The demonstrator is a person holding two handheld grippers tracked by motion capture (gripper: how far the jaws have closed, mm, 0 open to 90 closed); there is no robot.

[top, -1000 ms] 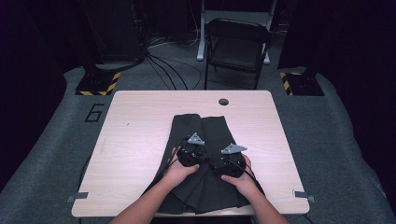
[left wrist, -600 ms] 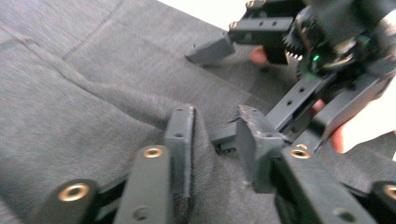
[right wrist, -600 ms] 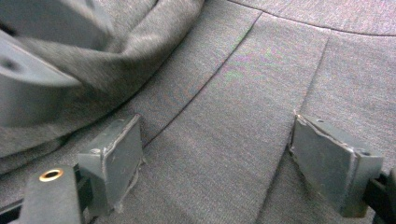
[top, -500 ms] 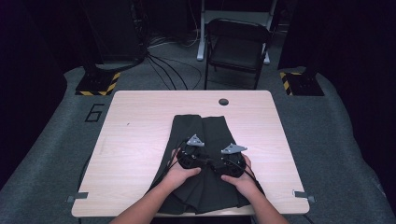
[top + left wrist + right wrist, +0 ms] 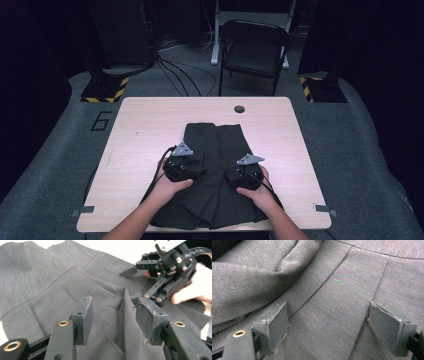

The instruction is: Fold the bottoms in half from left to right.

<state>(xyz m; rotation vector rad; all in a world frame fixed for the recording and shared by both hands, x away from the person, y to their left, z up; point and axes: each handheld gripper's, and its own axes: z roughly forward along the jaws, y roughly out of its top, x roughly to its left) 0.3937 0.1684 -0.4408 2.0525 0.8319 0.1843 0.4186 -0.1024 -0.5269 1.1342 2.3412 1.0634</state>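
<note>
**Dark studio, pale wooden worktop: garment-folding station, one item in hand**

Black curtains and a grey carpeted floor surround the pale wooden worktop (image 5: 150, 130), with a black folding chair (image 5: 254, 50) standing well beyond its far edge.

Item 1. Dark grey woven-cloth garment (image 5: 215, 150), pleated or seamed lengthwise, lying flat on the worktop's near middle, its near hem at the worktop edge. It lies beneath and ahead of both sets of jaws, probably spread this way so its long seams can serve as fold lines.

Item 2. Left gripper (image 5: 113, 315), black, two-jaw, hand-held. Jaws stand about half open and have just been opening. A raised ridge of the cloth stands between them, against the inner face of the jaw at the right of that gripper's own view, but the pads do not press on it; judged a crease just let go. In the high view the left gripper (image 5: 182, 162) sits over the garment's left edge.

Item 3. Right gripper (image 5: 327, 327), same make. Jaws wide apart, hovering close over a flat panel of cloth, with a seam running between them and a soft rolled fold beyond the jaw at the left of its own view. Nothing gripped; judged poised to pinch the panel. It shows in the high view (image 5: 245, 172) at the garment's right side.
</note>
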